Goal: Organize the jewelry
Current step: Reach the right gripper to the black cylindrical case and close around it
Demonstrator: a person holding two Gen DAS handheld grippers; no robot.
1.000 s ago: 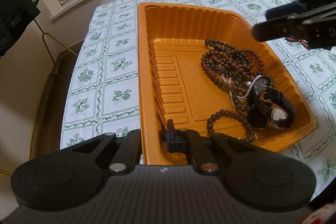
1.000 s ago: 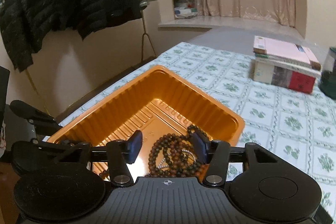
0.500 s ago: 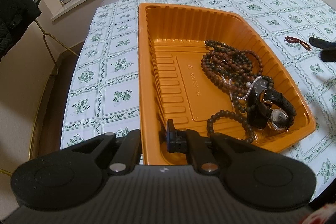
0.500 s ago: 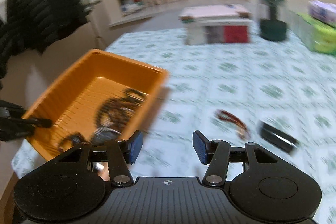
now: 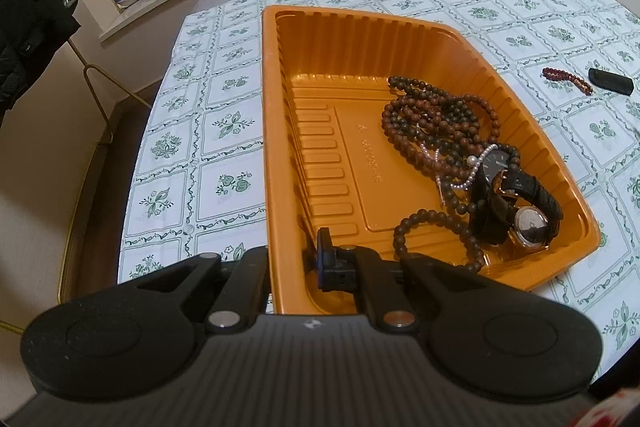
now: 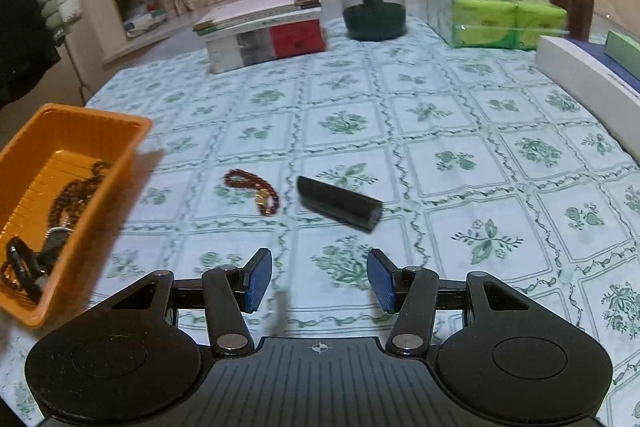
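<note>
Left tongs steady the tray; right tongs head for the last bracelet

The left tongs [image 5: 294, 263] are clamped on the near wall of the orange tray [image 5: 400, 23], likely to keep it from sliding. The right tongs [image 6: 319, 281] hover half open and empty. Beyond them on the table [image 6: 460, 131], the red bead bracelet [image 6: 252, 189] lies just beside a black case [image 6: 340, 203].

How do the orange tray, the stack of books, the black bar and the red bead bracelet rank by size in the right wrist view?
1. Orange tray, partly cut off, nearest.
2. Stack of books, farther away, so order with the tray is unsure.
3. Black bar.
4. Red bead bracelet.
</note>
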